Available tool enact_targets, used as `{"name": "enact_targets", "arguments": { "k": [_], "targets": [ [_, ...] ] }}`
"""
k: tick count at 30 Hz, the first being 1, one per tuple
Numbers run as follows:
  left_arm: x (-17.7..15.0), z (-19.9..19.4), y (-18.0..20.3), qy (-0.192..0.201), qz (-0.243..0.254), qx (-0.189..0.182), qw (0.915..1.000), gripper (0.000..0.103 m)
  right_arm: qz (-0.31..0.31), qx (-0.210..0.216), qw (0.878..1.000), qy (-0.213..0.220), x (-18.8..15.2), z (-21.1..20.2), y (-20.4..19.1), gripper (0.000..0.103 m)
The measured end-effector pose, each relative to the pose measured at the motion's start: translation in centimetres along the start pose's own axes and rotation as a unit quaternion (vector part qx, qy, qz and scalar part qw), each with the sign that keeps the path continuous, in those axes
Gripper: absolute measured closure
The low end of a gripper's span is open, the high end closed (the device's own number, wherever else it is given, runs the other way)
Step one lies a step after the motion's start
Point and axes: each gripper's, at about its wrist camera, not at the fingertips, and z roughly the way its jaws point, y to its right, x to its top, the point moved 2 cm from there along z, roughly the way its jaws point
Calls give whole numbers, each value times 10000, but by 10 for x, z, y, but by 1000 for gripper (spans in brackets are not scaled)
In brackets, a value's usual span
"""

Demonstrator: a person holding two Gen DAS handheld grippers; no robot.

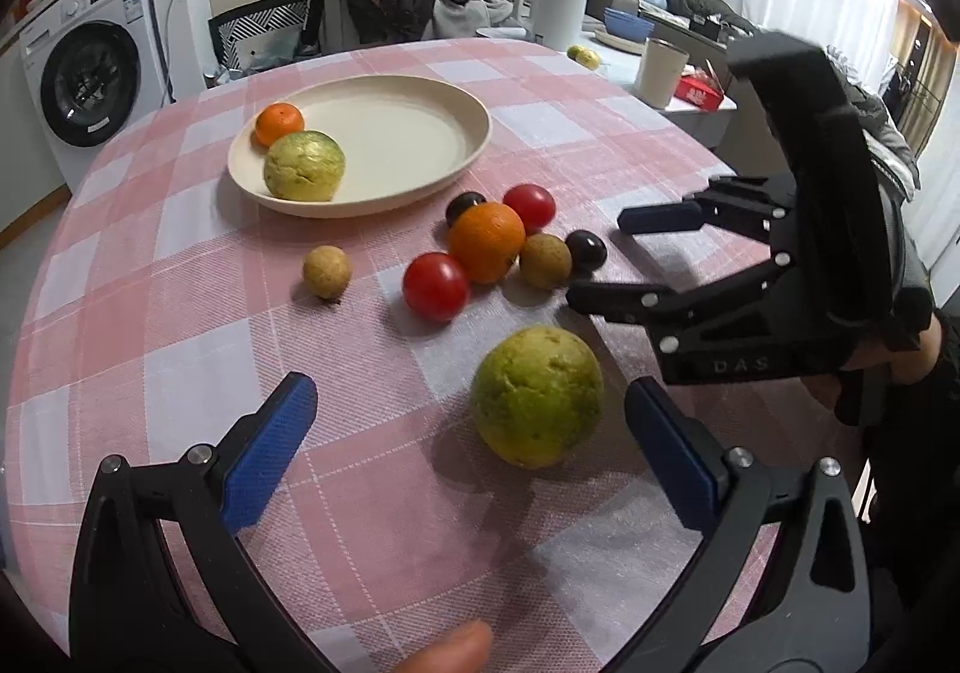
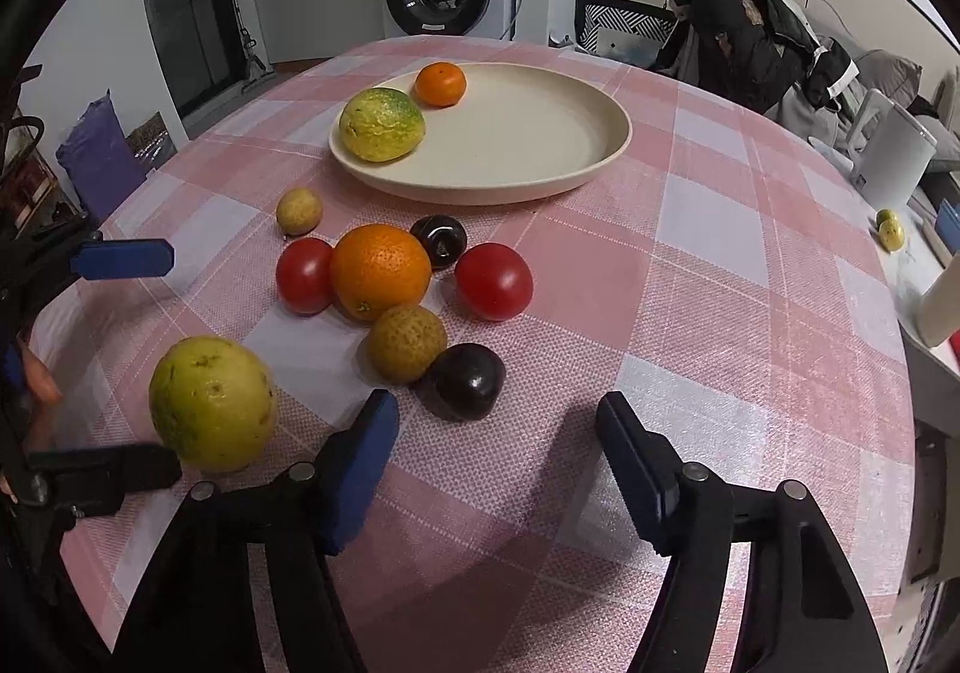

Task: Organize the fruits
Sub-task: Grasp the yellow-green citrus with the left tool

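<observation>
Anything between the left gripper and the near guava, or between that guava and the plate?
Nothing between the open left gripper and the guava. Toward the plate, the loose cluster around the orange and a tomato sits on the straight line.

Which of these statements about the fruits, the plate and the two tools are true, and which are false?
1. The plate holds two fruits. True: a small orange and a green-yellow fruit.
2. The left tool grips the loose green-yellow fruit. False: it is open, and the fruit lies on the tablecloth between its fingers.
3. Two red tomatoes lie on the cloth. True: one left of the big orange, one right.
4. The right tool holds a dark plum. False: it is open, and the near plum lies free.
</observation>
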Motion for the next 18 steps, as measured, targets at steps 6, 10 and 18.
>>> {"name": "enact_targets", "arguments": {
  "k": [6,10,18],
  "targets": [
    [-6,11,7,-210,127,1,9997,5,28,-36,10000,3,0,-1,5,32],
    [-9,20,10,-378,152,-107,9991,22,42,-24,10000,12,0,-1,7,32],
    [-12,20,15,-379,135,-420,9983,54,-99,54,9999,-2,-2,-1,0,40]
  ]
}}
